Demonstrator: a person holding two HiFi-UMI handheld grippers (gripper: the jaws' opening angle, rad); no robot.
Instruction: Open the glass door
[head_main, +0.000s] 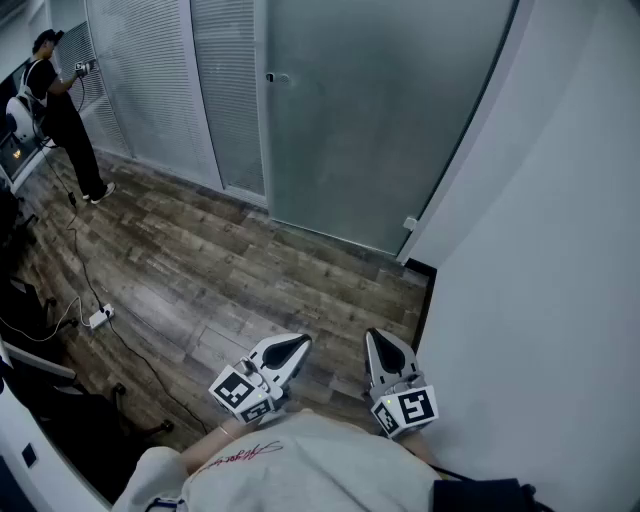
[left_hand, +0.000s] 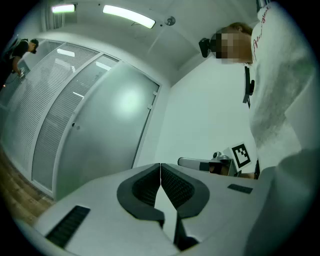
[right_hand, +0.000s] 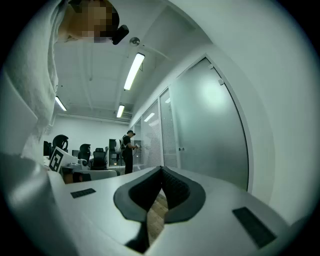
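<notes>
With both sets of jaws pressed together on nothing, left gripper (head_main: 288, 350) and right gripper (head_main: 386, 352) sit side by side, low in front of the person's torso, pointing roughly level toward the door. Reads as a ready pose: nothing in reach to hold.

Left gripper view: pads meet at the tips, only door and wall beyond them. Right gripper view: same, tips touching, floor showing through the gap lower down.

Glass door (head_main: 380, 120) is frosted, shut, and well ahead of both grippers across the wood floor (head_main: 220, 260). Its right edge meets the white wall (head_main: 540, 260). Small knob (head_main: 270, 77) sits at its left edge, just beside the blind-covered panels (head_main: 150, 80).

Judgement: task not started. Approach comes first, then one gripper has to open to take the knob, or push closed-jawed on the pane. Can't tell which way it swings.

Bystander (head_main: 55, 95) stands far left, clear of the path. What looks like a power strip (head_main: 100, 317) with its cable lies left of the straight line to the door.
</notes>
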